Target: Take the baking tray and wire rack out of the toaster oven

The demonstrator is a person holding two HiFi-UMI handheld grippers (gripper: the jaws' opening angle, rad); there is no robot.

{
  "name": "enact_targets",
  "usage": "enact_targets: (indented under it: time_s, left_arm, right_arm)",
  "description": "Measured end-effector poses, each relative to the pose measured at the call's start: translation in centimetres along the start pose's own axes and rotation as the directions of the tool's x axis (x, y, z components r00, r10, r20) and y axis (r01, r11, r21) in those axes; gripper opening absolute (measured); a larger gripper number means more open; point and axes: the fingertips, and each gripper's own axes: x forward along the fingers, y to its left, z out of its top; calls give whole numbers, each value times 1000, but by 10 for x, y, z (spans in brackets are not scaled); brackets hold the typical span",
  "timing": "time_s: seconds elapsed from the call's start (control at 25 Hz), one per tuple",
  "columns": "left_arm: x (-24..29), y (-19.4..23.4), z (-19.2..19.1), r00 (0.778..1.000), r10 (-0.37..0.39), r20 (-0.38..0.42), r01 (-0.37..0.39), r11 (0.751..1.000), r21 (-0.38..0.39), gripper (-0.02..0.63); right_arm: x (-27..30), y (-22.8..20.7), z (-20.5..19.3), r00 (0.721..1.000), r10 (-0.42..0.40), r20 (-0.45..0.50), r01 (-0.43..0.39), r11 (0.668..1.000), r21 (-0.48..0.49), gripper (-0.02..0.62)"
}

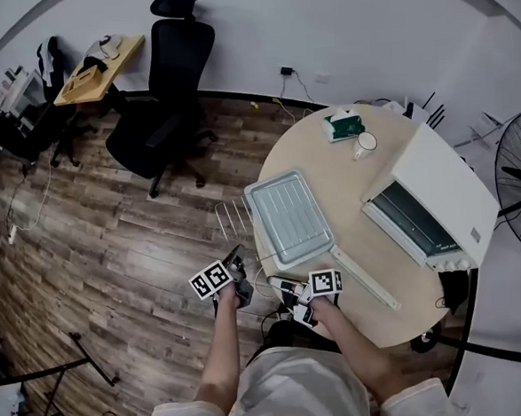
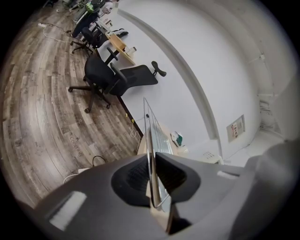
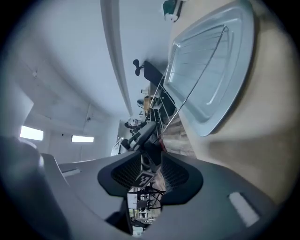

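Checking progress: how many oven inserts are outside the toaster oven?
2: baking tray on the table; wire rack overhanging its edge, in the left gripper. Oven interior mostly hidden.

left tool (image 2: 151, 165), right tool (image 3: 151, 171) — dark grey | cubes (image 1: 210, 279): black-white markers | clothing (image 1: 291, 392): pale

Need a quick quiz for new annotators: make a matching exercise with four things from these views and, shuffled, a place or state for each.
1 wire rack
2 baking tray
3 mug
4 right gripper

A jaws apart, nothing between them
B next to the green box
C pinched in the left gripper
D flat on the table

Pairs: 1-C, 2-D, 3-B, 4-A
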Motion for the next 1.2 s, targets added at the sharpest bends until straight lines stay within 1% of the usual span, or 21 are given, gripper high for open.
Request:
enact_targets:
  time_s: [0.16, 0.28, 0.36, 0.48, 0.64, 0.76, 0.8, 0.88, 1.0, 1.08, 1.16, 1.2]
  left_arm:
    - [4, 18, -10, 998, 52, -45, -52, 999, 3, 92]
    - [7, 29, -18, 993, 82, -87, -80, 996, 26, 94]
    - [9, 32, -22, 990, 89, -106, -85, 995, 46, 94]
    - [11, 30, -21, 992, 69, -102, -64, 997, 53, 94]
    - [11, 22, -22, 995, 20, -97, -16, 999, 38, 138]
    - [9, 22, -23, 996, 8, -87, -5, 1000, 29, 169]
    - [8, 22, -22, 997, 10, -82, -8, 1000, 28, 175]
    - [4, 24, -20, 998, 15, -67, -14, 1000, 25, 207]
    - [-7, 26, -13, 999, 38, -26, -38, 999, 26, 219]
    - [-20, 28, -4, 996, 85, 29, -87, 994, 61, 221]
    - [-37, 25, 7, 984, 142, 108, -155, 980, 126, 221]
    - [-46, 18, 9, 978, 153, 142, -175, 971, 162, 221]
  right_arm:
    - [-19, 11, -4, 999, 24, 48, -21, 999, -49, 107]
    - [-34, 14, 0, 994, 23, 103, -17, 998, -61, 107]
    - [-44, 14, 3, 991, 19, 133, -9, 998, -70, 107]
    - [-55, 14, 6, 987, 17, 161, -3, 996, -85, 107]
    - [-61, 14, 3, 986, 6, 164, 10, 995, -97, 107]
    - [-63, 12, 0, 985, 0, 170, 18, 995, -101, 107]
    - [-64, 12, -2, 985, -4, 173, 22, 995, -102, 107]
    - [-67, 12, -2, 983, -12, 182, 32, 994, -108, 107]
    - [-75, 13, 2, 976, -26, 215, 52, 992, -119, 107]
    - [-83, 11, 5, 969, -43, 244, 79, 987, -140, 107]
    - [-92, 7, 11, 958, -67, 277, 117, 979, -168, 107]
    - [-98, 6, 14, 952, -81, 296, 139, 974, -179, 107]
